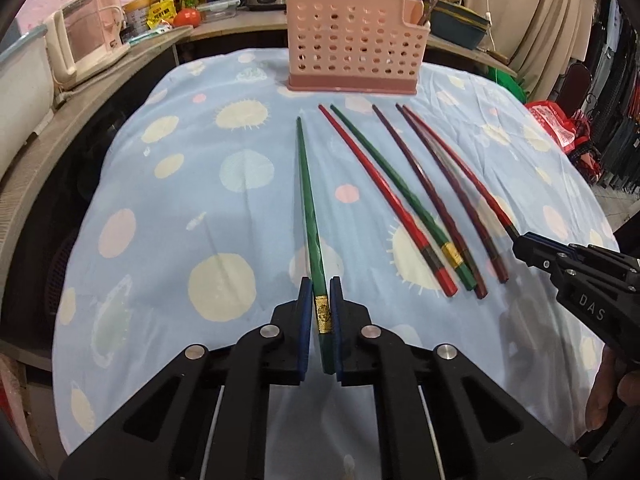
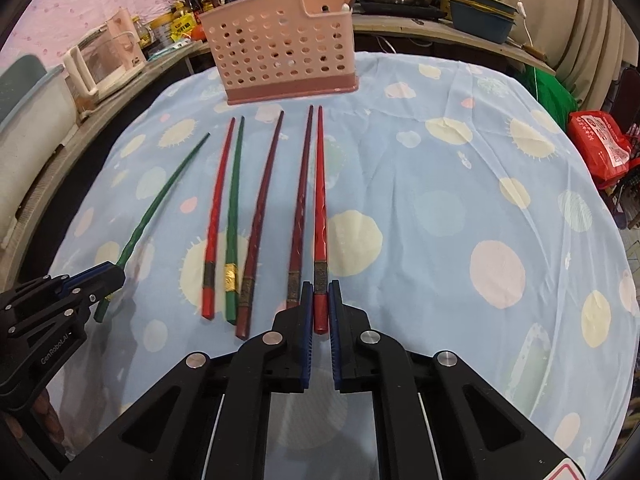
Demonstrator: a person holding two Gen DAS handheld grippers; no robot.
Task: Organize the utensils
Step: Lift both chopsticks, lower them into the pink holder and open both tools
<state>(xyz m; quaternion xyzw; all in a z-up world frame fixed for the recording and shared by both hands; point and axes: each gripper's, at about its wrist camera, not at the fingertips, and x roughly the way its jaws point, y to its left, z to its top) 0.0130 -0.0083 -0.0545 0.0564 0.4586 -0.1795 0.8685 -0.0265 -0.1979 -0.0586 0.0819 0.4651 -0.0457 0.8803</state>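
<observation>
Several chopsticks lie in a row on the blue patterned cloth (image 1: 200, 200), in front of a pink perforated utensil basket (image 1: 352, 40), also in the right wrist view (image 2: 280, 48). My left gripper (image 1: 321, 284) is shut on the thick end of a green chopstick (image 1: 308, 200), apart at the left of the row; it also shows in the right wrist view (image 2: 160, 196). My right gripper (image 2: 320, 288) is shut on the thick end of a red chopstick (image 2: 320, 192) at the right of the row. A red, a green and two dark brown chopsticks (image 2: 260, 208) lie between them.
A white kettle (image 1: 84, 44) stands on the counter at the left, with bottles, pots and a teal basin behind the basket. A red bag (image 2: 600, 148) sits off the table's right edge. Clothes hang at the far right.
</observation>
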